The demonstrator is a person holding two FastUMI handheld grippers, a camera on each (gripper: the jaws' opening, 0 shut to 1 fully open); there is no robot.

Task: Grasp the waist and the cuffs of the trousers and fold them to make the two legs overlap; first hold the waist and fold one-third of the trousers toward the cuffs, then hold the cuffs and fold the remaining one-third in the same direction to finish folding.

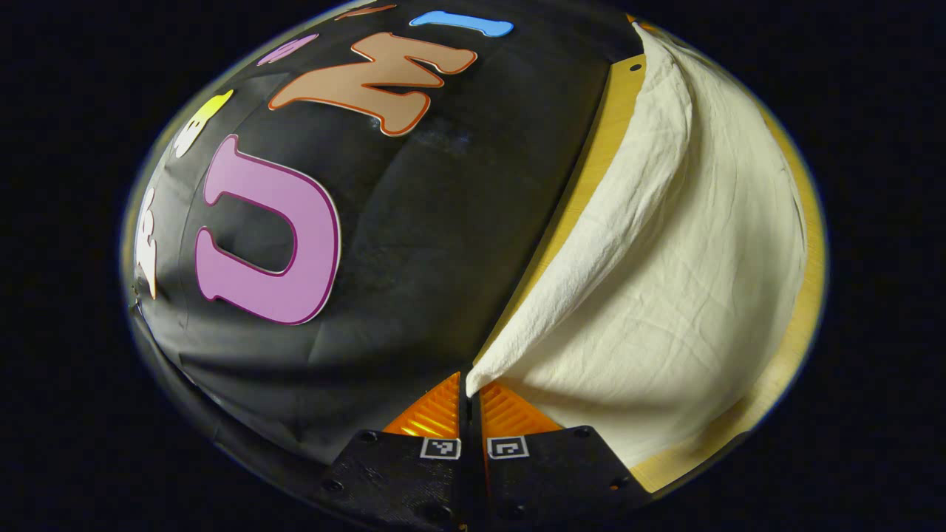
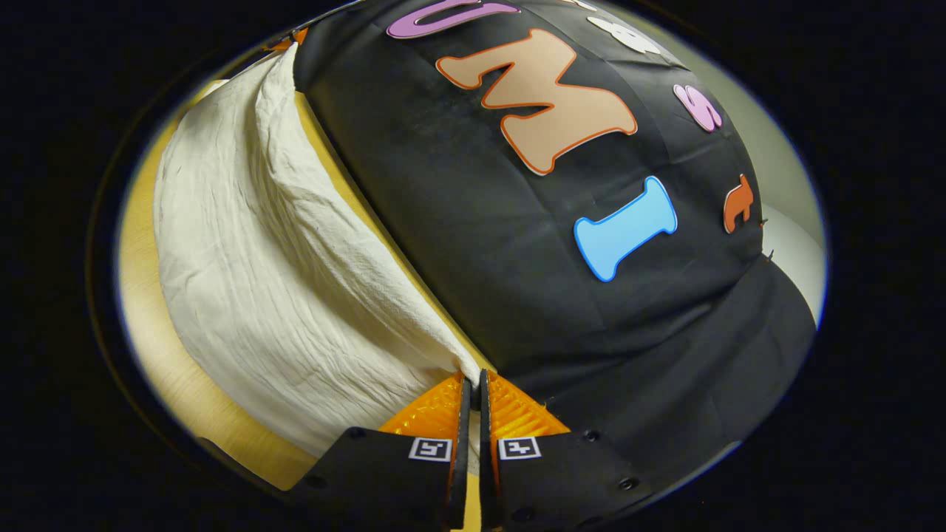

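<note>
- The left gripper [image 1: 470, 395] is clenched on a corner of the cream trousers [image 1: 687, 281]; the right gripper [image 2: 473, 384] pinches another corner.
- The cloth hangs lifted from both grips, draping onto the wooden table [image 1: 802, 325], its length running away from the fingers.
- Whether waist or cuffs are held is unclear; the far end is cut off.

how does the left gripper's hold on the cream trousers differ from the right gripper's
In the left gripper view, the left gripper pinches a corner of the wrinkled cream cloth trousers, which fan up and rightward over the wooden table. In the right gripper view, the right gripper pinches its corner with cloth spreading leftward. Both look shut on lifted fabric.
</note>
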